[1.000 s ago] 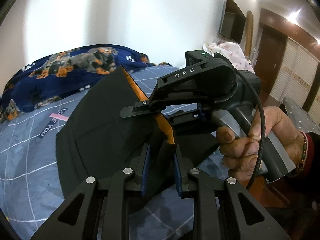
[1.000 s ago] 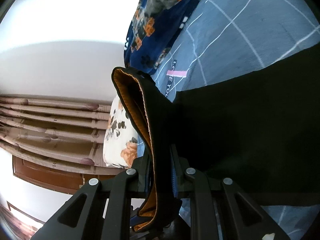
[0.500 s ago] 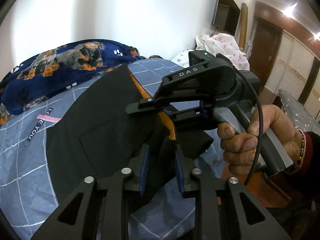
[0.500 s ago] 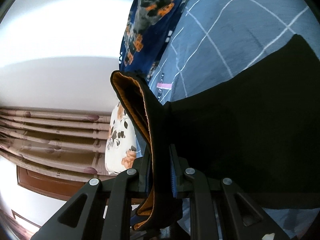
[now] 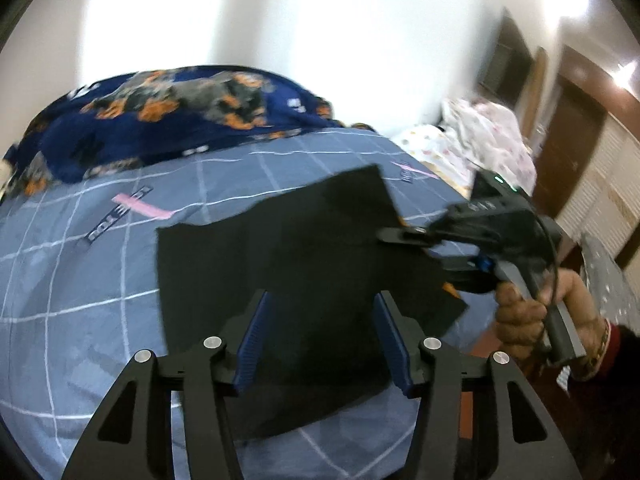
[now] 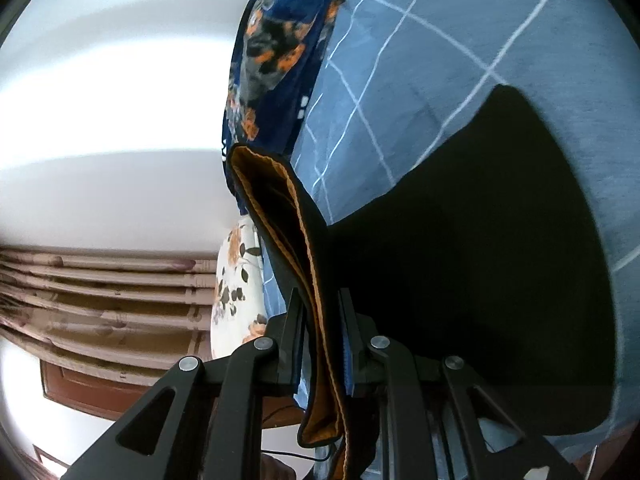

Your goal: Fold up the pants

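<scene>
Since a second ago, left tongs [image 5: 325,340] have just been opening, releasing soft, light black pants [image 5: 288,264] lying beneath them on the bed [image 5: 80,280]; right tongs [image 6: 320,340] grip the orange-lined waistband.

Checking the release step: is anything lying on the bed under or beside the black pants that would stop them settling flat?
Nothing visible does. The black pants lie over bare blue bedsheet; the dog-print blanket sits well behind them.

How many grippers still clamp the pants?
1. The right gripper is shut on the pants at the orange-lined waistband. The left gripper has just been opening; cloth lies between its pads, unpinched.
</scene>
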Motion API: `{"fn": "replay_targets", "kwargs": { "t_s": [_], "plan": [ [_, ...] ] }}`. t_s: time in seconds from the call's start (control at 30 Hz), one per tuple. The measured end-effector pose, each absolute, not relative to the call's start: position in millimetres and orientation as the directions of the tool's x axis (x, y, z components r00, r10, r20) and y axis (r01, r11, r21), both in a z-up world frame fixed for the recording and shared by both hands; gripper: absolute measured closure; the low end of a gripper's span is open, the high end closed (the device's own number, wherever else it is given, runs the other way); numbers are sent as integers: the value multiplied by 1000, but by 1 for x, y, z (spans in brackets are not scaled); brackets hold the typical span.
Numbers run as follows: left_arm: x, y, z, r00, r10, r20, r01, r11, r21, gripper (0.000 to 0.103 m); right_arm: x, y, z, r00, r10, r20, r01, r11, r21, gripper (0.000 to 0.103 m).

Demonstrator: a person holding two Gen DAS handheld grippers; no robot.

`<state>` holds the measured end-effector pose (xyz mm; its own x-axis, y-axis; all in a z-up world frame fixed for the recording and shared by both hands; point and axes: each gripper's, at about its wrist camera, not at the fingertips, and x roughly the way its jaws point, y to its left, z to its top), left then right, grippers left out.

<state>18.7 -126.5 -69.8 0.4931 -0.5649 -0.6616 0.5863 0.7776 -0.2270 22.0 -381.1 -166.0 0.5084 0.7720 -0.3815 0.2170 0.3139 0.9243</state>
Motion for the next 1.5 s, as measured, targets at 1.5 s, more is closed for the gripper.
{"fn": "replay_targets", "kwargs": {
  "t_s": [1.5],
  "plan": [
    [40, -86, -105, 552, -400, -732, 473, 873, -120, 32, 20, -431, -172, 556, 673, -487, 262, 414, 872, 66]
  ]
}}
